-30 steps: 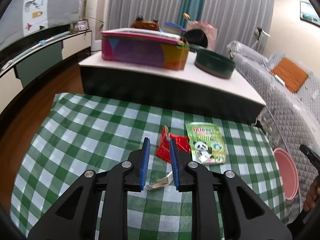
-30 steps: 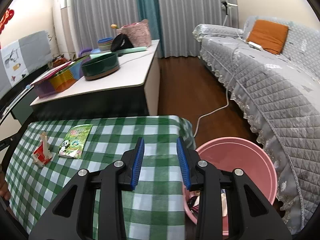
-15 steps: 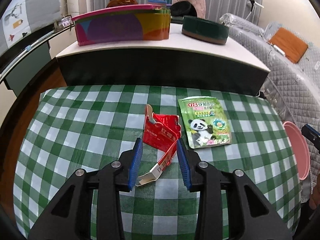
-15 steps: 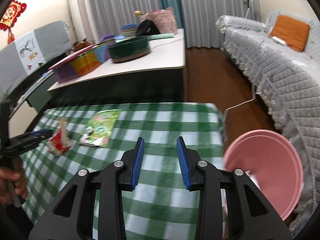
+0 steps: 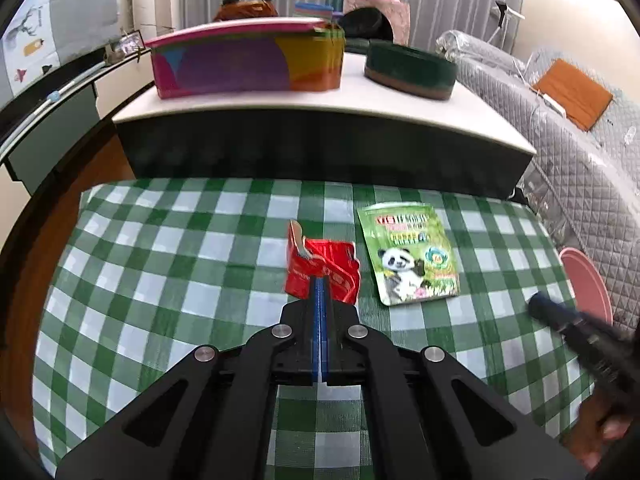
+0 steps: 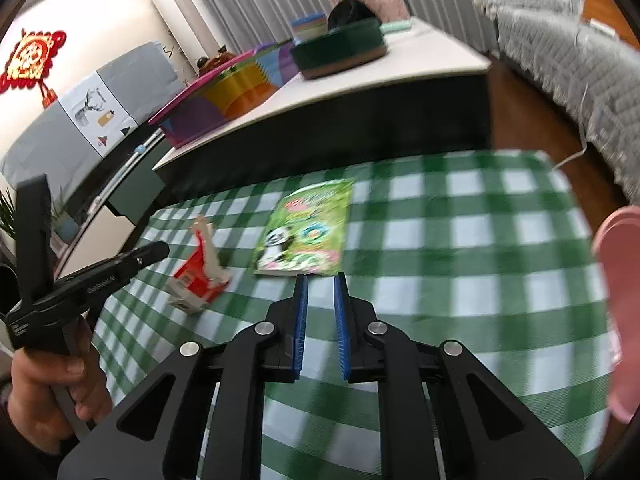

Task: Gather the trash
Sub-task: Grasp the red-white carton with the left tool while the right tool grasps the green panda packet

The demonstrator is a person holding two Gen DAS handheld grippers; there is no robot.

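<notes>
Our left claw [image 5: 320,292] pinches the red carton [image 5: 322,266]'s thin flap; it may tear loose. Our right claw [image 6: 320,280], closing empty, sits at six o'clock from the panda packet [image 6: 306,226].

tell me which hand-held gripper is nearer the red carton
Left. The left hand-held gripper is shut on the red carton. The right hand-held gripper, jaws closing on nothing, is apart from it, nearer the green panda packet.

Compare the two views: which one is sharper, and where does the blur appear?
Left wrist view: mostly sharp; red wrapper and panda packet are crisp, only the right gripper at the edge is smeared. Right wrist view: motion-blurred overall; checked tablecloth and pink bin streak, and only its own gripper looks sharp.
</notes>
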